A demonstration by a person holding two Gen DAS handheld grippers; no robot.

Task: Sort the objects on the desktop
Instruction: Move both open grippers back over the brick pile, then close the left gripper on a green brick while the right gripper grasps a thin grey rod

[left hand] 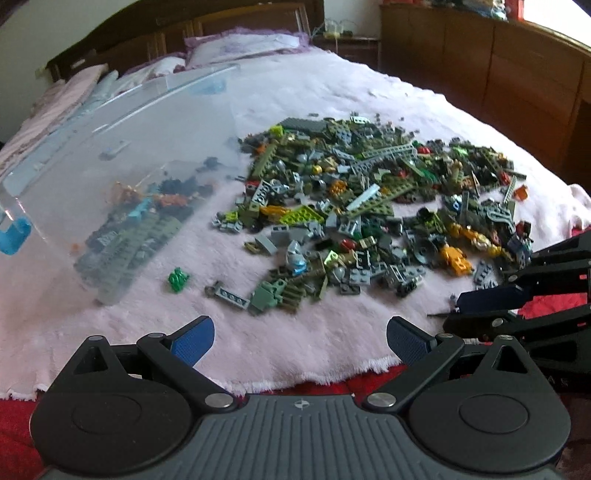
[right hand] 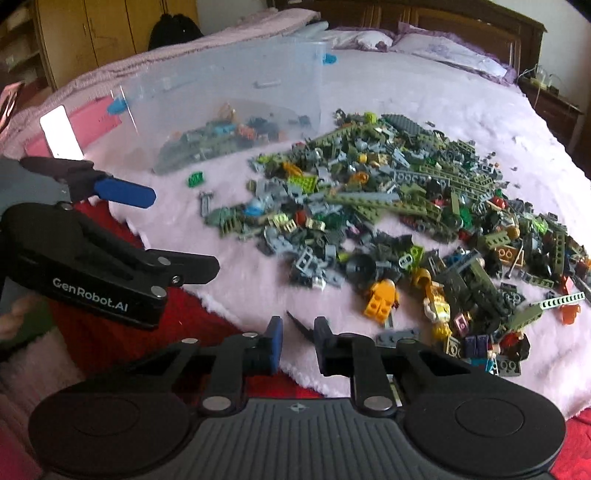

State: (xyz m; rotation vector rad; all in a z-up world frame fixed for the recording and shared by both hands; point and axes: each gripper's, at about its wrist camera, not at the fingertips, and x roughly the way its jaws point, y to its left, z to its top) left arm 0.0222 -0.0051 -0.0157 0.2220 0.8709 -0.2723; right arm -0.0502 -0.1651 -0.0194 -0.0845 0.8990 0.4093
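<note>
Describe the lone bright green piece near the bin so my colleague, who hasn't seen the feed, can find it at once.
Start at the clear plastic bin on the pink blanket, beside the big brick pile. In the bare strip between the bin's near corner and the pile lies the small green piece. It lies alone, glossy vivid green, unlike the dull olive and grey bricks nearby.

Fluffy pink blanket (left hand: 295, 343) — glossy plastic bricks (left hand: 369, 206), translucent smooth plastic bin (left hand: 110, 155) — polished wooden headboard (right hand: 461, 18)

Mostly olive-green and grey bricks (left hand: 369, 199), with yellow and orange flecks, are spread on a pale pink fluffy blanket (left hand: 314, 96); a bright green piece (left hand: 178, 279) is seen apart.
</note>
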